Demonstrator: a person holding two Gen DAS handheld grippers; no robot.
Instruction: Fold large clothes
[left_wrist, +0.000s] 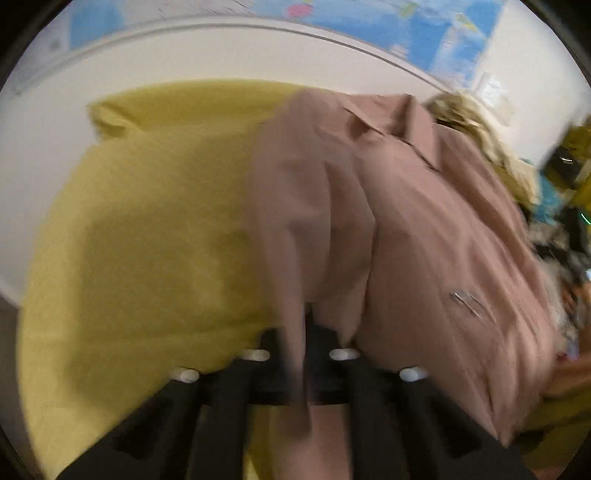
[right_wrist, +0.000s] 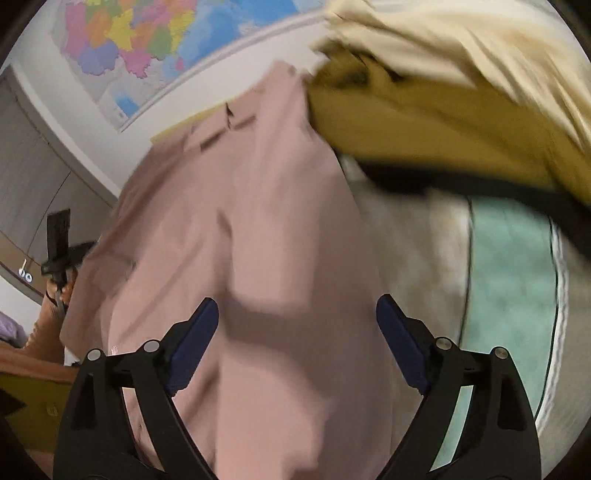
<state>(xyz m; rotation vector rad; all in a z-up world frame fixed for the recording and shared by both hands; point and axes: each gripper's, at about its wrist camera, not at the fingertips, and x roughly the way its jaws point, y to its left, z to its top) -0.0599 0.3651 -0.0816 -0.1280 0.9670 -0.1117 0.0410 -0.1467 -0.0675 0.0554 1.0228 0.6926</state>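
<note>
A large dusty-pink collared shirt (left_wrist: 424, 206) lies on a yellow-covered surface (left_wrist: 147, 229). My left gripper (left_wrist: 301, 332) is shut on a fold of the shirt's fabric, which rises from between its fingers. In the right wrist view the same pink shirt (right_wrist: 258, 229) spreads under my right gripper (right_wrist: 297, 321), which is open and empty just above the cloth, its blue pads (right_wrist: 195, 343) wide apart. The other gripper (right_wrist: 59, 254) and the person's hand show at the far left of that view.
A pile of cream and mustard clothes (right_wrist: 443, 92) sits beyond the shirt on the right. A white and mint-green garment (right_wrist: 509, 295) lies beside it. A coloured wall map (right_wrist: 140, 40) hangs behind. More clutter (left_wrist: 565, 221) lies at the right edge.
</note>
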